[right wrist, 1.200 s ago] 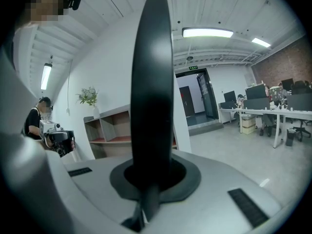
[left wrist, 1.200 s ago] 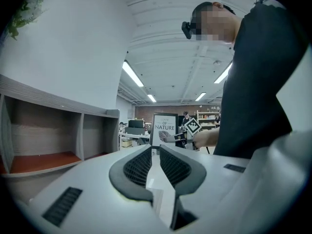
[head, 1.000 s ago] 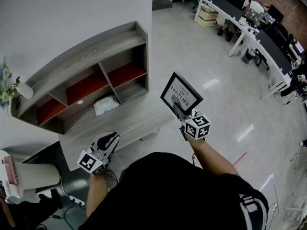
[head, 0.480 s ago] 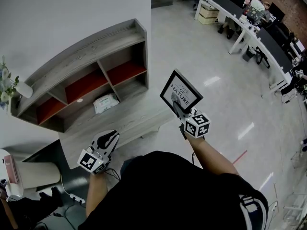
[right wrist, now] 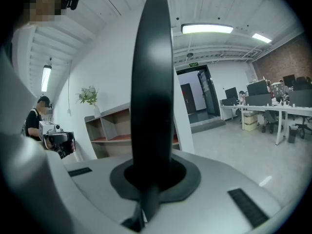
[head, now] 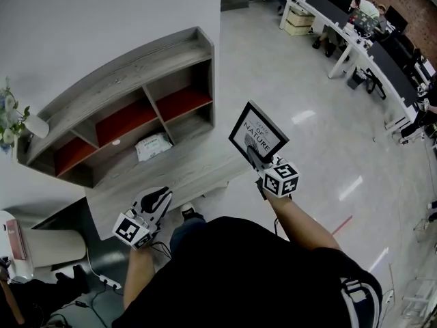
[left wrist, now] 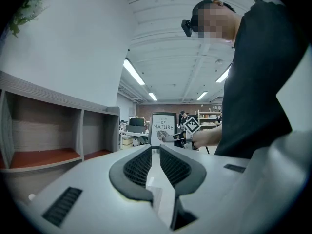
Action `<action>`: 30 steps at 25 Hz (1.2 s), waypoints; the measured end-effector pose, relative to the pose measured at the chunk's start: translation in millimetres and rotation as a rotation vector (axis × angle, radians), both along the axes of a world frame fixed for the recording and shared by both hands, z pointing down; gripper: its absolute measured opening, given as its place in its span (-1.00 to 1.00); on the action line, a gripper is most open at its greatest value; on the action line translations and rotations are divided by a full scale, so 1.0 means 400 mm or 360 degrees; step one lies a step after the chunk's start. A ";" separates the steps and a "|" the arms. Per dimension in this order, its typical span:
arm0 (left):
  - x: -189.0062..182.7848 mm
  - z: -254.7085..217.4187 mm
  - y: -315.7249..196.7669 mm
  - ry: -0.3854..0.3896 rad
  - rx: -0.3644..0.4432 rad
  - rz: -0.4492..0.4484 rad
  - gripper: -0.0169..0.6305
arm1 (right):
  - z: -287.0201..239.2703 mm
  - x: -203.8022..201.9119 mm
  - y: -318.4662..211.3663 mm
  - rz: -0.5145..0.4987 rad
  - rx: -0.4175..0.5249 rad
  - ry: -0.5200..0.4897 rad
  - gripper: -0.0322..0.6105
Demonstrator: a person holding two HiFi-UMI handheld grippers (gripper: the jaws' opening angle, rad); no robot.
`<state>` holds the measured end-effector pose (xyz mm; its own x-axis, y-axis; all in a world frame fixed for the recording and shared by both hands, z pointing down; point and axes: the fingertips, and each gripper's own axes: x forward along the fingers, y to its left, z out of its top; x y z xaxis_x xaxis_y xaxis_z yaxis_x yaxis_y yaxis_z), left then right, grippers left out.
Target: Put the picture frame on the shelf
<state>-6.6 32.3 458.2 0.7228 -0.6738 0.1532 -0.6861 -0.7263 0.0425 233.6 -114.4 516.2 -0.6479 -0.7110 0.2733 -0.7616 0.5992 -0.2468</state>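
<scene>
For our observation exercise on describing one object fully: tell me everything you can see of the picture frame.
The picture frame is rectangular, with a thin black border around a white print reading NATURE above a dark leaf motif. It hangs tilted in the air over the pale floor, right of the shelf, touching only the right gripper, whose jaws are shut on its lower edge.

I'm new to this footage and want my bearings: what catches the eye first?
A black picture frame printed NATURE, clamped in the right gripper above the floor. To its left stands a grey shelf with red-floored compartments against the white wall; the left gripper, shut and empty, hovers near it.
</scene>
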 end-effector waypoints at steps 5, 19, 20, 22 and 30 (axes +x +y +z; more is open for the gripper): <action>-0.018 0.000 -0.006 0.0054 0.0048 0.0047 -0.77 | -0.009 -0.025 -0.016 -0.0008 0.0011 0.0008 -0.83; -0.100 -0.020 -0.041 0.0023 0.0038 0.0042 -0.78 | -0.018 -0.115 -0.050 -0.0025 0.0016 0.0023 -0.83; -0.102 -0.024 -0.047 0.0023 0.0028 0.0042 -0.77 | -0.019 -0.121 -0.056 -0.0022 0.0015 0.0022 -0.83; -0.109 -0.023 -0.055 0.0045 0.0017 0.0050 -0.77 | -0.019 -0.134 -0.066 -0.0014 0.0016 0.0018 -0.83; -0.156 -0.015 -0.099 0.0070 0.0036 0.0072 -0.77 | -0.011 -0.174 -0.107 0.0015 0.0012 0.0012 -0.83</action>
<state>-69.0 -7.1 452.2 0.7582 -0.6433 0.1059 -0.6505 -0.7575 0.0554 164.2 -157.2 511.6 -0.6392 -0.7192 0.2724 -0.7690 0.5939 -0.2365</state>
